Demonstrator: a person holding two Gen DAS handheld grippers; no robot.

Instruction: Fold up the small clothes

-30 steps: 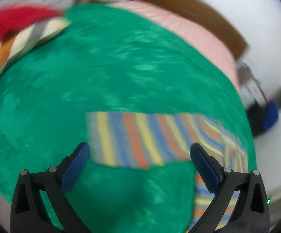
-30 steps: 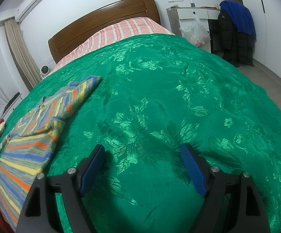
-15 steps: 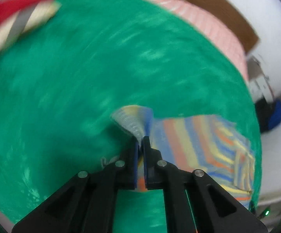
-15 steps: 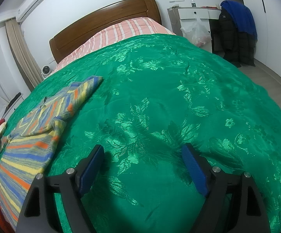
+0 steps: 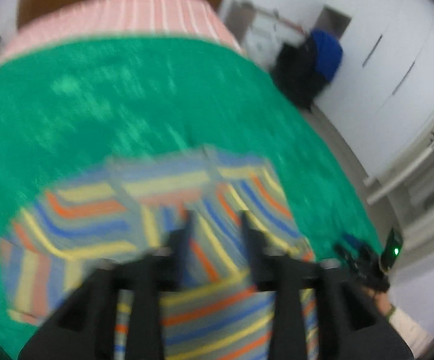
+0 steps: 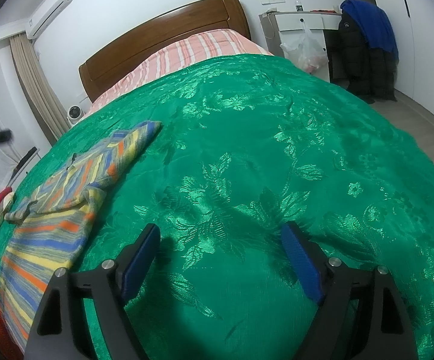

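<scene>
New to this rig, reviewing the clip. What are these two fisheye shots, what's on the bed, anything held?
No robot arm: a person carries a two-finger hand gripper in each hand, each with a fisheye camera looking along its fingers. The blurred picture comes from the left gripper, the sharp one from the right gripper. On the green bedspread lies a striped knit garment, one sleeve folded across it. The left fingers are opening above the garment and do not seem to pinch it. The right fingers stand open over bare bedspread, holding nothing.
</scene>
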